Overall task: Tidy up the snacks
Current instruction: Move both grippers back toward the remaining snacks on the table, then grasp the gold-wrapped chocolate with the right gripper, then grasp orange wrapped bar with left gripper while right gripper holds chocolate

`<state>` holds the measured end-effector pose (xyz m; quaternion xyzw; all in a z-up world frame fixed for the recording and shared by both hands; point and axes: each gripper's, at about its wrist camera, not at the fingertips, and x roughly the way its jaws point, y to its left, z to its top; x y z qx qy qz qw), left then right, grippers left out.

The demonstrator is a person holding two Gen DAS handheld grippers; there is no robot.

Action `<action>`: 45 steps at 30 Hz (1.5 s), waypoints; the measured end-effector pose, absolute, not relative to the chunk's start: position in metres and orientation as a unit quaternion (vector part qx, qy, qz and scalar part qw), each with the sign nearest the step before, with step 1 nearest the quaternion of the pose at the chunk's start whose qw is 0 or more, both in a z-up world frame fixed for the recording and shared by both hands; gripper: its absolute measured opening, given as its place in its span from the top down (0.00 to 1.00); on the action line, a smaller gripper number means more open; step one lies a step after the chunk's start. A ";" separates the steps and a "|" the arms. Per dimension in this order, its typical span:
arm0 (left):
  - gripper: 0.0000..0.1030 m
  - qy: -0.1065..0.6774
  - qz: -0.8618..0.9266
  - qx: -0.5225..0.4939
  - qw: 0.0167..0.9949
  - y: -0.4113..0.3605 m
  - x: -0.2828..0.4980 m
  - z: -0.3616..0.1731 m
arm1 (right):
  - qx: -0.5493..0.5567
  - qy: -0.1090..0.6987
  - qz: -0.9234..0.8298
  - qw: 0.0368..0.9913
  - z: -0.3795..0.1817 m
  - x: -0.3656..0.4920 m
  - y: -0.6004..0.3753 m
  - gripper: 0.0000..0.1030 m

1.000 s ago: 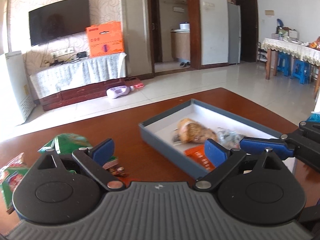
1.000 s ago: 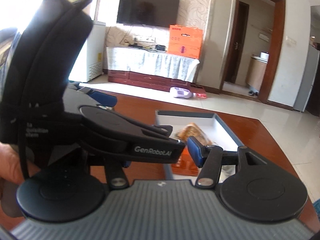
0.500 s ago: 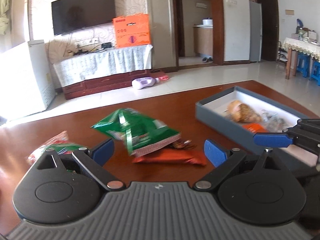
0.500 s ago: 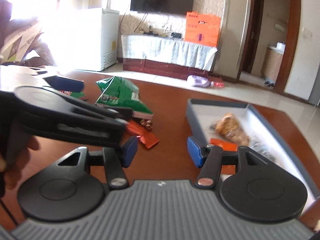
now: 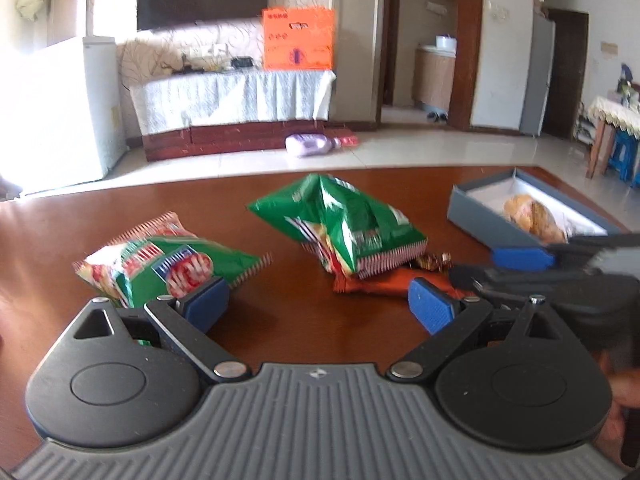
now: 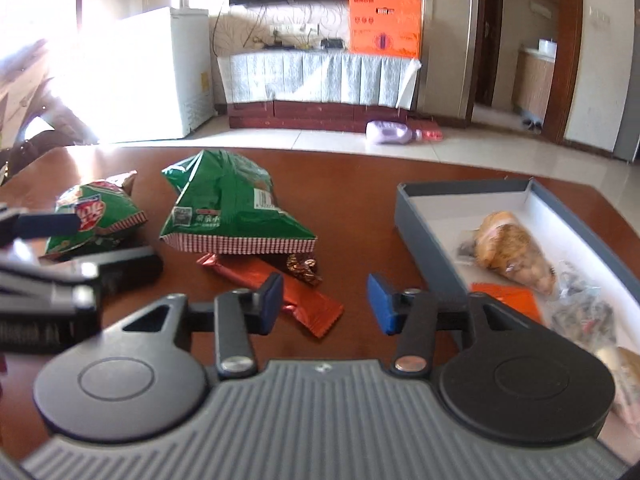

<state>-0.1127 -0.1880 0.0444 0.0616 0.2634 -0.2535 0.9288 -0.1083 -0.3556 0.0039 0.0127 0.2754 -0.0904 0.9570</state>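
Note:
A big green snack bag lies mid-table on top of an orange-red bar wrapper, with a small brown candy beside it. A second green and red bag lies to the left. A grey box on the right holds a golden pastry pack, an orange packet and a clear pack. My left gripper is open, its left pad next to the second bag. My right gripper is open above the bar wrapper.
The brown table's far edge runs across both views. Beyond it lie tiled floor, a TV stand with an orange box and a white freezer. A dining table with blue stools stands far right.
Both grippers have swung left, away from the box and toward the loose snacks. The green bags and the bar wrapper have come into full view. Both stay open and empty.

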 end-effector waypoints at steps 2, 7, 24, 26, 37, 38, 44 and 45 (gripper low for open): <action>0.04 0.259 -0.252 0.063 0.930 -0.189 -0.112 0.040 | 0.019 0.280 -0.094 0.955 0.000 -0.096 -0.356 0.59; 0.04 0.268 -0.259 0.051 0.927 -0.184 -0.099 0.032 | 0.028 0.284 -0.089 0.954 -0.003 -0.079 -0.357 0.59; 0.04 0.279 -0.313 0.088 0.904 -0.212 -0.092 0.014 | -0.009 0.299 -0.087 0.950 -0.014 -0.073 -0.355 0.75; 0.04 0.278 -0.331 0.095 0.897 -0.216 -0.094 0.016 | -0.003 0.302 -0.090 0.949 -0.012 -0.079 -0.359 0.75; 0.04 0.334 -0.300 0.029 0.893 -0.197 -0.057 0.017 | 0.010 0.310 -0.066 0.948 -0.012 -0.107 -0.372 0.75; 0.04 0.331 -0.292 0.011 0.897 -0.191 -0.054 0.019 | -0.002 0.310 -0.060 0.949 -0.013 -0.107 -0.367 0.75; 0.04 0.331 -0.294 0.014 0.896 -0.213 -0.062 0.019 | -0.060 0.310 -0.005 0.949 -0.012 -0.126 -0.326 0.75; 0.04 0.322 -0.295 0.030 0.899 -0.221 -0.067 0.019 | -0.072 0.310 -0.002 0.948 -0.011 -0.130 -0.321 0.75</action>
